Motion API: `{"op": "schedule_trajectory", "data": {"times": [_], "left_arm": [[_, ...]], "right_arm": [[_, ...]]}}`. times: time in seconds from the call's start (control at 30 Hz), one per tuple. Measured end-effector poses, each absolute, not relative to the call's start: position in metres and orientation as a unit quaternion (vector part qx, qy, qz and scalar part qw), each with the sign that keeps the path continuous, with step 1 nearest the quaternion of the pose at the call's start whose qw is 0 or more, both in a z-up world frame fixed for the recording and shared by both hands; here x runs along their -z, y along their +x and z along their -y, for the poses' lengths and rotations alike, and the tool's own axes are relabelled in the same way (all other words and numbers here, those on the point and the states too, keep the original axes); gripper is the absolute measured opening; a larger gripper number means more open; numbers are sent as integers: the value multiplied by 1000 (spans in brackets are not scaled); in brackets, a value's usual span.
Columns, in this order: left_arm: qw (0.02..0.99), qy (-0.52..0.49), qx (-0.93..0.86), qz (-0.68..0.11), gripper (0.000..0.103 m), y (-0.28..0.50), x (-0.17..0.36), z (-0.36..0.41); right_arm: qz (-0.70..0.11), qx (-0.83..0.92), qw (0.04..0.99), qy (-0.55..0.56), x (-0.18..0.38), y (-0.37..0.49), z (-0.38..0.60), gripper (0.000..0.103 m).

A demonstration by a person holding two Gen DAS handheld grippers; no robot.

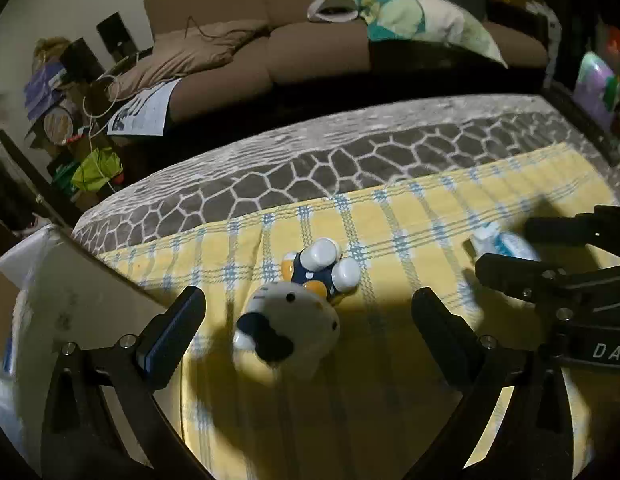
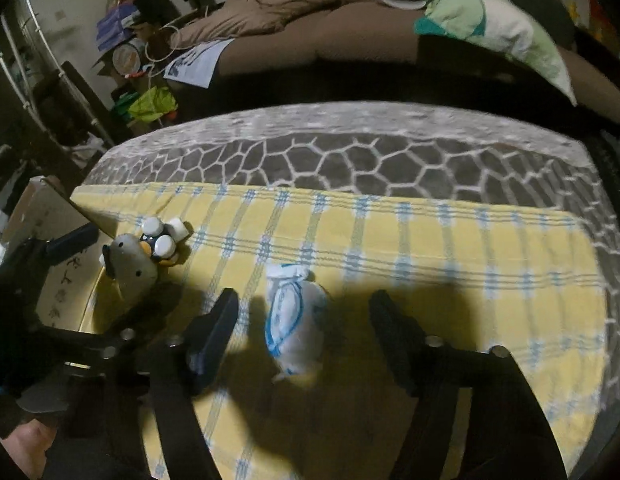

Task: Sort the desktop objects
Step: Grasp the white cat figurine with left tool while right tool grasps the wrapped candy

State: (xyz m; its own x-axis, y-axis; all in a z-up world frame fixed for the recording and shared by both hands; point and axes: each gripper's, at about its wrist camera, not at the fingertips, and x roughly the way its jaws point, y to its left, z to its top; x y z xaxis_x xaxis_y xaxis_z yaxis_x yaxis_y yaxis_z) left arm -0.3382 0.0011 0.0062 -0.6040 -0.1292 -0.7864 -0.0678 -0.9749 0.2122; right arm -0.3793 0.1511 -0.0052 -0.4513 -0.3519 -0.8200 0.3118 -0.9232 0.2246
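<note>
Toy cat figure (image 1: pixel 296 312) sits dead centre-low in the left wrist view, between the left gripper (image 1: pixel 308 320) fingers, which are spread wide w/ no contact; its long axis runs up-frame, head nearest, feet away. Right gripper (image 2: pixel 304 336) is spread too, jaws part-open, straddling the white pouch (image 2: pixel 292 320) mid-frame on the yellow plaid cloth (image 2: pixel 429 248), not pinching it. Each hand is nearer its own item; cardboard box (image 1: pixel 70 300) waits lower left.
</note>
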Motion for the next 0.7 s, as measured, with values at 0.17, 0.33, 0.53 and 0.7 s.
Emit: {"op": "schedule_trajectory", "data": {"times": [0.17,0.33,0.53,0.7], "left_arm": [[14,450,885,118,102,-352,7,-5],[-10,455,883,115,45,-348,1,-9],[-52,457,886,55,45,-309,-34,2],[-86,439,894,14,46,-250,-90,26]], "right_arm": [[-11,855,189,483,5,-381,-151,31],[-12,857,190,479,-4,-369,-169,30],[23,859,208,468,-38,-340,-181,30],[15,855,246,456,-84,-299,-153,30]]}}
